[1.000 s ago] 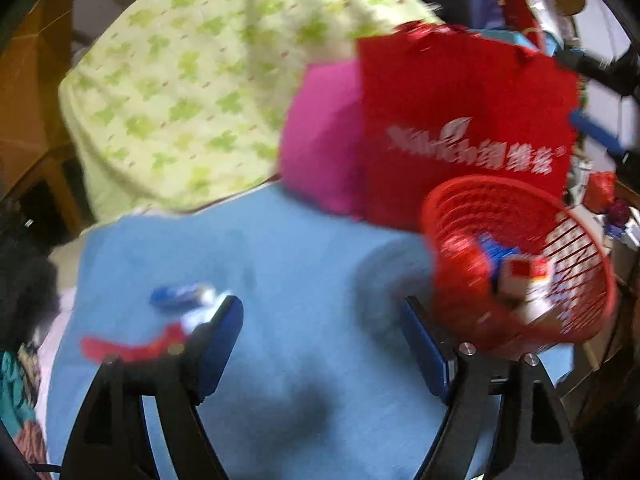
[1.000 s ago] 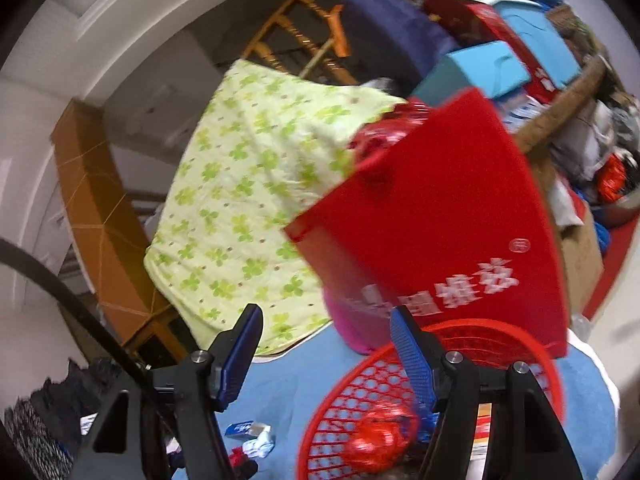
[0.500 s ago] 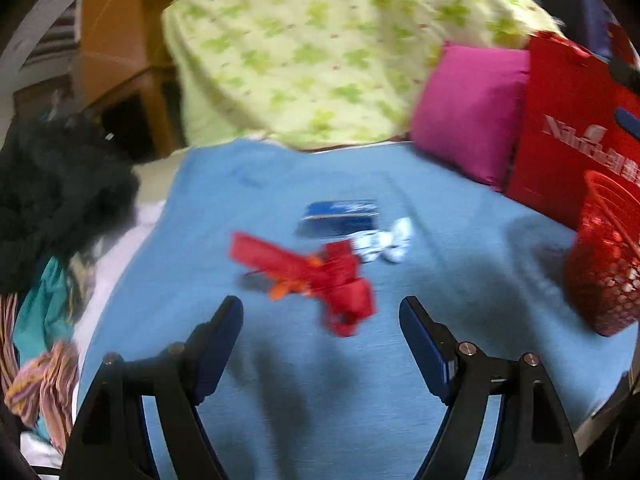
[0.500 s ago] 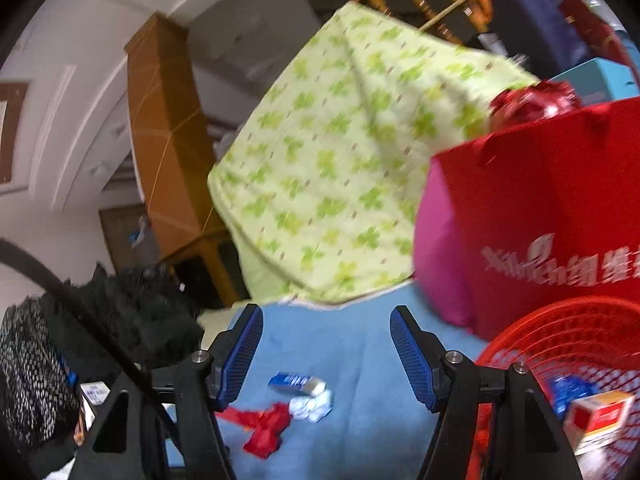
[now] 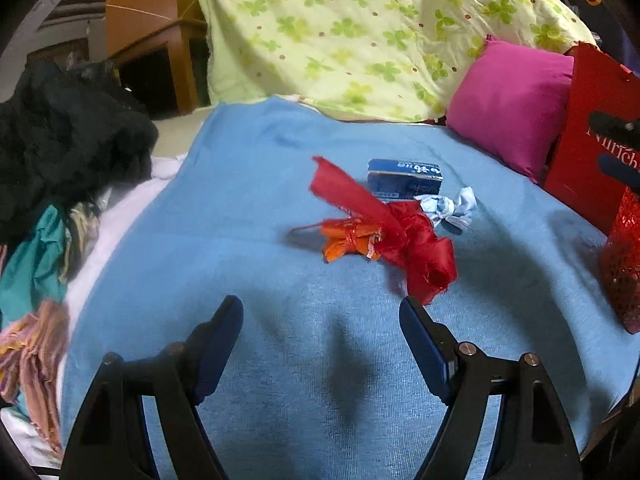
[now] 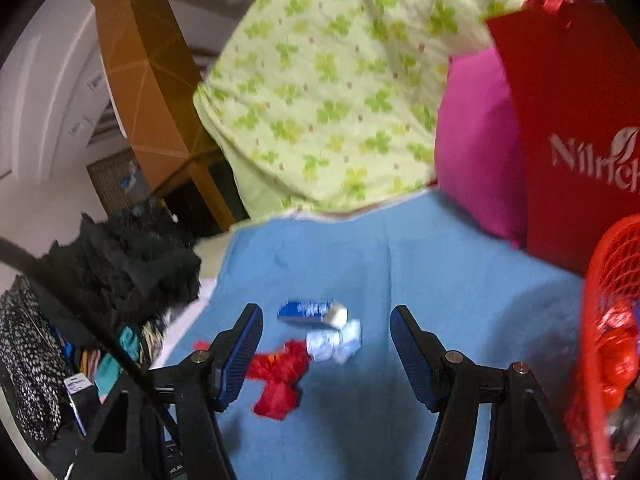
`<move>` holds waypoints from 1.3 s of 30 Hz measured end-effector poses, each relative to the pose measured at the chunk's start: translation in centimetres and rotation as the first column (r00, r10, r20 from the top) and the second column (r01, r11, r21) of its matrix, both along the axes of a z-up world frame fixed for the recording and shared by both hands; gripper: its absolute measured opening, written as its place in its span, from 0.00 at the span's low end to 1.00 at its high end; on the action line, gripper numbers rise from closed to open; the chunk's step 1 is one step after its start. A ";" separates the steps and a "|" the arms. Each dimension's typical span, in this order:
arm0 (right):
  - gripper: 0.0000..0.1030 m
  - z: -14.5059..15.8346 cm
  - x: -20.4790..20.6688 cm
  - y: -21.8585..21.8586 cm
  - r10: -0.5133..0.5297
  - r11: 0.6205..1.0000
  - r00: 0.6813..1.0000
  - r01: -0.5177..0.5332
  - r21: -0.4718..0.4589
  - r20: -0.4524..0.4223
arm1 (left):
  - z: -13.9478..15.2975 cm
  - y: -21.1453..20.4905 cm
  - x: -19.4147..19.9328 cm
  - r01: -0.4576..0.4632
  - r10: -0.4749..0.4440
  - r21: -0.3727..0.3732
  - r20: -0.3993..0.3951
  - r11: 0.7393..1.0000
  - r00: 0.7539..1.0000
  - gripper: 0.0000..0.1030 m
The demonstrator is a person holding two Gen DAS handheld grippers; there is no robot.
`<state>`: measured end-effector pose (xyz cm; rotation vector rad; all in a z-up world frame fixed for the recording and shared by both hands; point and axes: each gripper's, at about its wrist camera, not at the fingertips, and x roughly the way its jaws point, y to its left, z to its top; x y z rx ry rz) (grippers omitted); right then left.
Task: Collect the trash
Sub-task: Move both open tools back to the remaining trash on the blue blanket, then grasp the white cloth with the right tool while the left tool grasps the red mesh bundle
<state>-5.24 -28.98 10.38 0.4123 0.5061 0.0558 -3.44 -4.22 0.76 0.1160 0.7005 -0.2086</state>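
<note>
Trash lies on a blue blanket (image 5: pixel 248 264): a crumpled red wrapper (image 5: pixel 404 232) with an orange piece (image 5: pixel 346 240), a blue box (image 5: pixel 404 178) and a crumpled white-blue paper (image 5: pixel 450 208). My left gripper (image 5: pixel 320 320) is open and empty, just short of the red wrapper. My right gripper (image 6: pixel 326 332) is open and empty, held above the same pile: red wrapper (image 6: pixel 280 376), blue box (image 6: pixel 306 312), white paper (image 6: pixel 334 344). A red mesh basket (image 6: pixel 608 320) with trash inside stands at the right; its edge shows in the left wrist view (image 5: pixel 624 264).
A red shopping bag (image 6: pixel 580 120) and a pink pillow (image 5: pixel 508 100) stand behind the basket. A green-patterned quilt (image 5: pixel 360 32) is piled at the back. Black and coloured clothes (image 5: pixel 60 152) lie to the left of the blanket.
Both grippers have swung left, away from the red basket toward the trash pile. The pile is now centred ahead of the left gripper and closer. Both stay open.
</note>
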 end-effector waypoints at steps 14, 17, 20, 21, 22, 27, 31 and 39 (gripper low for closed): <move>0.67 -5.5 7.7 1.0 0.002 1.000 0.983 -0.005 -0.020 -0.183 | -2.3 -0.7 2.5 0.079 -0.089 -0.130 -0.067 0.988 0.994 0.78; 0.67 -7.4 10.3 1.0 0.015 1.000 0.972 -0.017 -0.009 -0.236 | -2.6 -0.8 2.7 0.085 -0.096 -0.138 -0.078 0.987 0.992 0.78; 0.63 -8.7 12.5 1.2 0.041 0.999 0.963 -0.048 -0.021 -0.266 | -3.0 -0.6 3.2 0.078 -0.094 -0.152 -0.099 0.985 0.991 0.78; 0.62 -9.0 13.0 1.3 0.052 0.998 0.960 -0.059 -0.016 -0.274 | -3.1 -0.5 3.3 0.074 -0.090 -0.153 -0.103 0.986 0.991 0.78; 0.61 -9.4 13.6 1.4 0.060 0.998 0.958 -0.067 -0.016 -0.282 | -3.2 -0.5 3.4 0.070 -0.087 -0.154 -0.105 0.986 0.991 0.78; 0.60 -11.5 15.9 2.3 0.088 0.994 0.943 -0.104 -0.033 -0.321 | -3.3 -0.7 3.5 0.080 -0.097 -0.157 -0.103 0.984 0.990 0.78; 0.47 -12.3 16.7 3.0 0.119 0.990 0.939 -0.136 -0.030 -0.323 | -3.4 -1.0 3.4 0.099 -0.113 -0.141 -0.095 0.985 0.989 0.78; 0.35 -10.7 15.0 4.0 0.113 0.982 0.945 -0.153 -0.107 -0.308 | -3.2 -1.7 3.1 0.139 -0.152 -0.145 -0.085 0.980 0.985 0.78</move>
